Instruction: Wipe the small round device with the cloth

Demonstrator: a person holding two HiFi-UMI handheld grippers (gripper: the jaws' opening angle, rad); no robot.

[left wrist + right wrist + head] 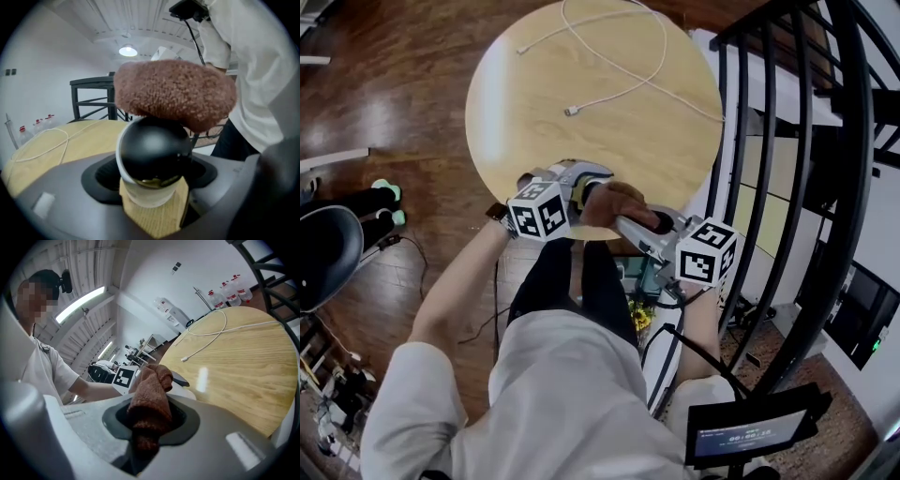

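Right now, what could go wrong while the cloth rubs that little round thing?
1. The small round device is smooth and gripped only low down, in the jaws of the left gripper. A hard push from the cloth could pop it out.
2. It is near the table's near edge, so a slip might drop it to the floor.

No legible text — none anywhere

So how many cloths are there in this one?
1. The brown cloth is clamped in the right tool and rests on top of the round device held by the left tool. No other shows.
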